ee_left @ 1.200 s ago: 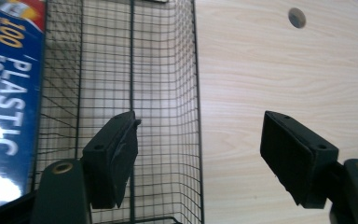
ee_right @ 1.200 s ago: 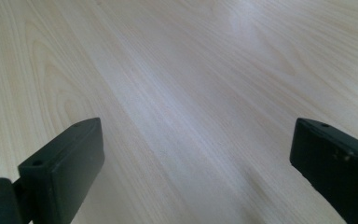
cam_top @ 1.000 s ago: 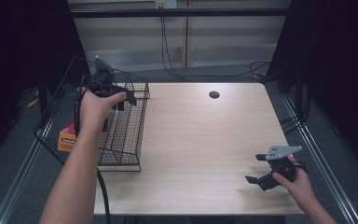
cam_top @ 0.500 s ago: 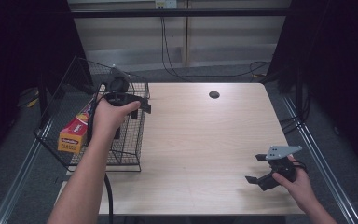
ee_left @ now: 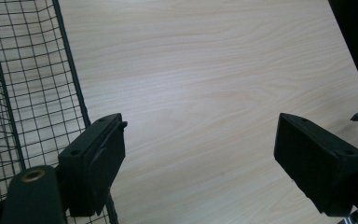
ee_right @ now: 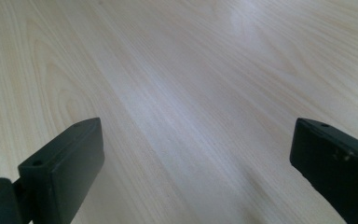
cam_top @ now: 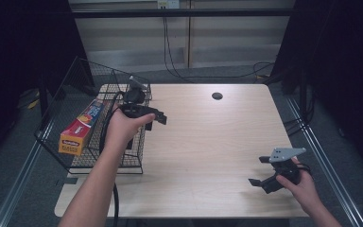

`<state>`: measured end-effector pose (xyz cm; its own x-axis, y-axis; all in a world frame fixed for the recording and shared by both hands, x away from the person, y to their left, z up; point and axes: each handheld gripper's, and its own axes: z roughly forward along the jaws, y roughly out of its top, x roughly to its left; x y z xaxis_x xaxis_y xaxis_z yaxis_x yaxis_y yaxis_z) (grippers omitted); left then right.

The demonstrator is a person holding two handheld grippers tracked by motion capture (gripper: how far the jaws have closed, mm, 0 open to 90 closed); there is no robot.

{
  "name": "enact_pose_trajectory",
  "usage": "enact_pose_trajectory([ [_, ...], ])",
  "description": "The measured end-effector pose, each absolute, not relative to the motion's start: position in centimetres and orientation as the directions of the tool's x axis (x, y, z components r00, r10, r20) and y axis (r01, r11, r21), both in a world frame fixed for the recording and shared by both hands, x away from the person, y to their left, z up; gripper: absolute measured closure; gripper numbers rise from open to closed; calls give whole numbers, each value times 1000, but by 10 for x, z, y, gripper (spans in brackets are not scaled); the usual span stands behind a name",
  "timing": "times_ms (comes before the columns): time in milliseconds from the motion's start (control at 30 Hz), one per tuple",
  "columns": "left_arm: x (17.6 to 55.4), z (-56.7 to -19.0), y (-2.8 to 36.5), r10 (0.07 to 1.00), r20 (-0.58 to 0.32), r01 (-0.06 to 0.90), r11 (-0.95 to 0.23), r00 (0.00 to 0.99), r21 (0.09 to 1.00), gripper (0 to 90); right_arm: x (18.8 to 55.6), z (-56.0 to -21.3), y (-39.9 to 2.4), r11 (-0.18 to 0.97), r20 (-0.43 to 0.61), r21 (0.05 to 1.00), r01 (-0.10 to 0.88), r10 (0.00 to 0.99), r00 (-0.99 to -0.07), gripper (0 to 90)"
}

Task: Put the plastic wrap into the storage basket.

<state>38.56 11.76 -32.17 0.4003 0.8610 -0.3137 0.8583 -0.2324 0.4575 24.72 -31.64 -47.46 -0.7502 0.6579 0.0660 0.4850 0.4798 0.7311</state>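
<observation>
My left gripper (cam_top: 159, 117) hovers at the right wall of a black wire basket (cam_top: 52, 118), pointing out over the light wood table (cam_top: 208, 137). Its jaws have just been opening and stand apart with only bare table between them (ee_left: 200, 123). An orange and red box (cam_top: 80, 127) lies lengthwise inside the basket, to the left of the hand. My right gripper (cam_top: 258, 171) rests low near the table's front right corner. It is open, and plain wood shows between its fingers (ee_right: 196, 123).
The basket's mesh (ee_left: 23, 93) runs along the left of the left gripper view. A dark round hole (cam_top: 217, 96) sits near the table's far edge. Cables hang behind the table. A metal rail (cam_top: 321, 156) borders the right side.
The left hand has moved right and down, from over the basket's inside to its right wall. The box now lies uncovered in the basket. The right hand has kept still.
</observation>
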Motion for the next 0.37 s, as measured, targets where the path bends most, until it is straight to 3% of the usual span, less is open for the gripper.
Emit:
enact_pose_trajectory([
  [367,378,-337,102,823,-310,824,-295,476,484,121,247,-476,-316,480,67,729,488,660,-748,29],
])
